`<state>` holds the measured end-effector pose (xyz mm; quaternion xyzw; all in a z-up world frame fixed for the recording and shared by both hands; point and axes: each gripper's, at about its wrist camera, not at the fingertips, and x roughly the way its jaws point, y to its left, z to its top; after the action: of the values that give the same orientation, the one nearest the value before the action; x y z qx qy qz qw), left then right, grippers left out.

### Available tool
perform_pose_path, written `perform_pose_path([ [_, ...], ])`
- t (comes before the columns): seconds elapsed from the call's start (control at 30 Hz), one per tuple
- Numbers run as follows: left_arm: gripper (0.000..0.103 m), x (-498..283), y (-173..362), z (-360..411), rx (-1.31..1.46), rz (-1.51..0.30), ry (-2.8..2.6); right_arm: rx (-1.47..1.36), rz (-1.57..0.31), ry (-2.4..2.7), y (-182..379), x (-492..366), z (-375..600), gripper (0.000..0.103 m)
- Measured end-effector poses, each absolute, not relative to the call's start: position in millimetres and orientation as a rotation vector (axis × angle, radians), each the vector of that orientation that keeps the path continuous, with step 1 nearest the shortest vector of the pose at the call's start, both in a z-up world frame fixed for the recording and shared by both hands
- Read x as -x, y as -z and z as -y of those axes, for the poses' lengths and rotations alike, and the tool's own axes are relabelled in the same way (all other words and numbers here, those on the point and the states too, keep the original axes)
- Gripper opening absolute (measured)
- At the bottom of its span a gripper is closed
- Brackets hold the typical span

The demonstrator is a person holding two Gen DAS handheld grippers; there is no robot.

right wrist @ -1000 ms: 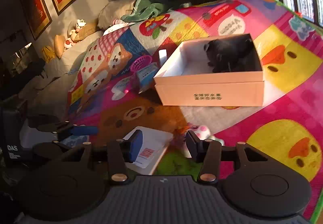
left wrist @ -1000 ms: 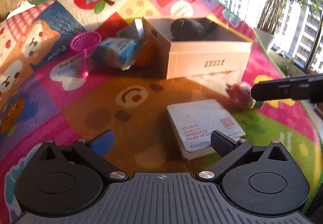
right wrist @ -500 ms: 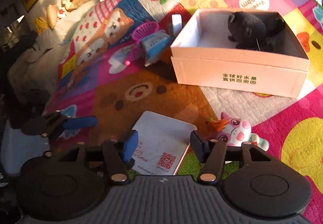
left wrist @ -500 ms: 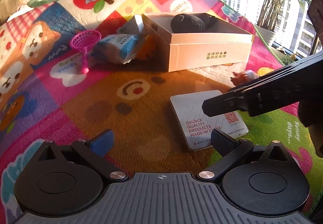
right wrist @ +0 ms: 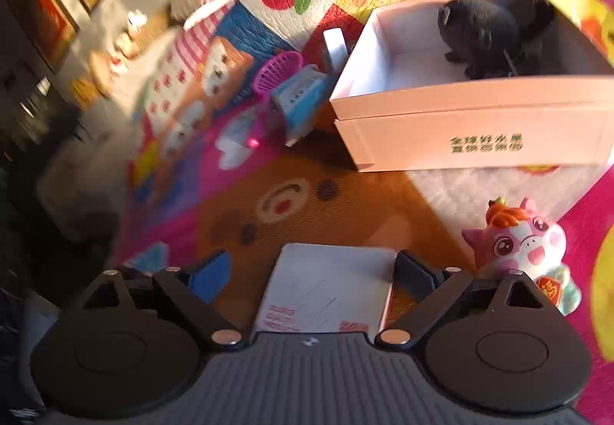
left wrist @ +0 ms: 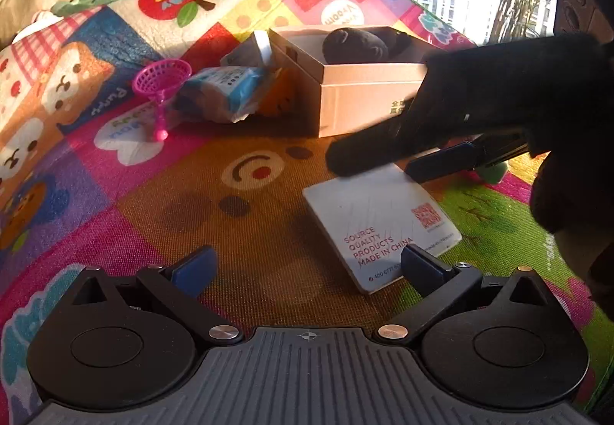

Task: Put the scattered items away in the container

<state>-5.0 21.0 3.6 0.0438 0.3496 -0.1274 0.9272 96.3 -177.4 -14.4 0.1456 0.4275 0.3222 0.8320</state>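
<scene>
A flat white card box (left wrist: 378, 218) lies on the play mat. My right gripper (right wrist: 312, 271) is open and low over it, one finger on each side of its near end (right wrist: 330, 287); the gripper also shows from the side in the left wrist view (left wrist: 368, 160). My left gripper (left wrist: 307, 266) is open and empty, just short of the white box. The open cardboard container (right wrist: 476, 126) holds a black plush (right wrist: 483, 33). A pink plush toy (right wrist: 522, 244) lies right of my right gripper.
A purple toy basket (left wrist: 161, 79), a blue-white tissue pack (left wrist: 226, 93) and a small white item (left wrist: 249, 51) lie left of the container (left wrist: 364, 95). The mat (left wrist: 115, 164) drops off at the left toward the floor. A window is at the back right.
My right gripper has swung left and down over the white box and opened wider. The pink plush now lies to its right. The left gripper has barely moved.
</scene>
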Motion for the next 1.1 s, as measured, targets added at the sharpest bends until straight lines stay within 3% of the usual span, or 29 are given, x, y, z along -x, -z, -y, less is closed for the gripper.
perform_pose_path([
  [0.63,0.103,1.2,-9.1,3.6,-0.045,-0.741,0.392,-0.587,-0.942,-0.851,11.7,-93.3,201.9,0.094],
  [1.1,0.103,-7.8,-3.0,10.4,-0.153,-0.762,0.334,-0.478,-0.823,-0.773,-1.5,-75.0,223.5,0.094],
])
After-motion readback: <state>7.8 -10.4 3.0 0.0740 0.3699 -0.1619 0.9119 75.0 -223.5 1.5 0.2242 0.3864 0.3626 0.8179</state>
